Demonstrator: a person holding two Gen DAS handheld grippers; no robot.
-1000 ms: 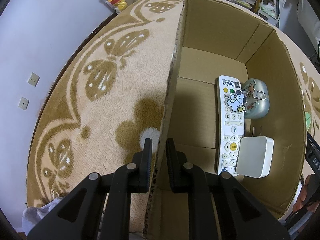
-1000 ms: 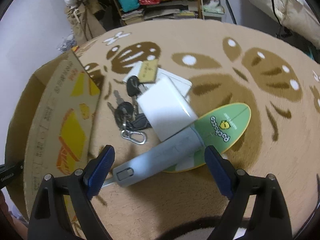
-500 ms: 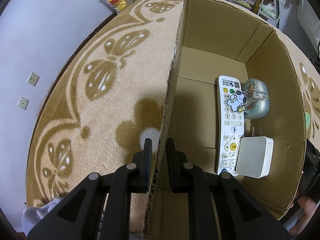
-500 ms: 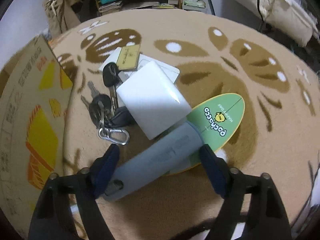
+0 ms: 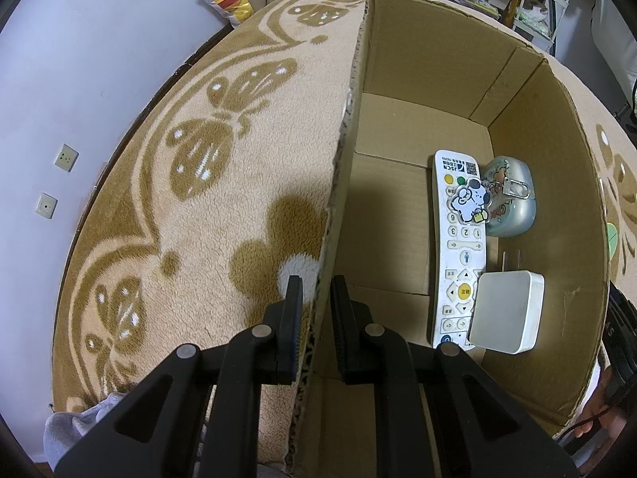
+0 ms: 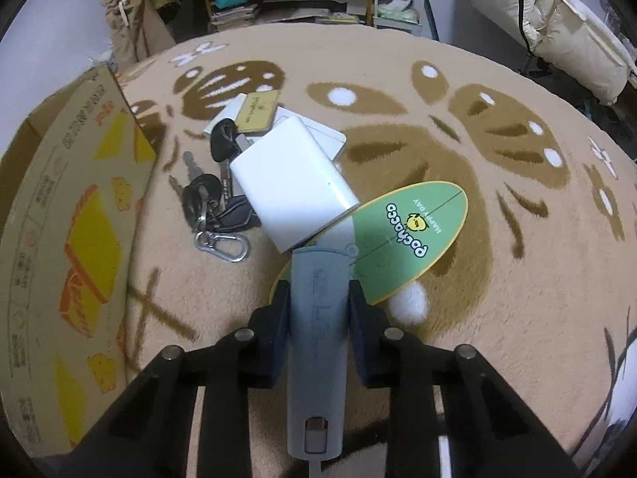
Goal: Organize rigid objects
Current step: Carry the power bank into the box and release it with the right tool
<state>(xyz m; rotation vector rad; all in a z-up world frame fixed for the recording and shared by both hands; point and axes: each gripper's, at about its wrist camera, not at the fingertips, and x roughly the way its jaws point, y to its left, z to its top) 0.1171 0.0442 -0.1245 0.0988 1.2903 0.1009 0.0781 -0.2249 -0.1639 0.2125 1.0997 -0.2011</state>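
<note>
Beige plush rug (image 6: 497, 279) with brown butterfly/flower pattern covers the whole work surface; cluttered shelves and a padded white jacket at the back. Right gripper (image 6: 318, 298) is clamped on a grey bar-shaped device (image 6: 316, 342), fingers pressed to both its sides, slot end toward the camera. Device's far end lies over a green oval card (image 6: 414, 235) printed "pochacco" / "HAPPY DAY" and runs under a white rectangular block (image 6: 290, 183). Left of the block: key bunch (image 6: 211, 199) with a silver carabiner; beyond it, a yellowish tag (image 6: 256, 111), text too small to read. Left gripper (image 5: 316, 290) pinches the near side wall of the cardboard box (image 5: 438, 47), one finger outside, one inside. Box floor, along the right wall, near to far: white adapter (image 5: 507, 310), prongs pointing away; white remote (image 5: 458, 247) marked "JSCN" with a cartoon dog charm lying on it; pale blue-green case (image 5: 513, 207) just beside the remote.
</note>
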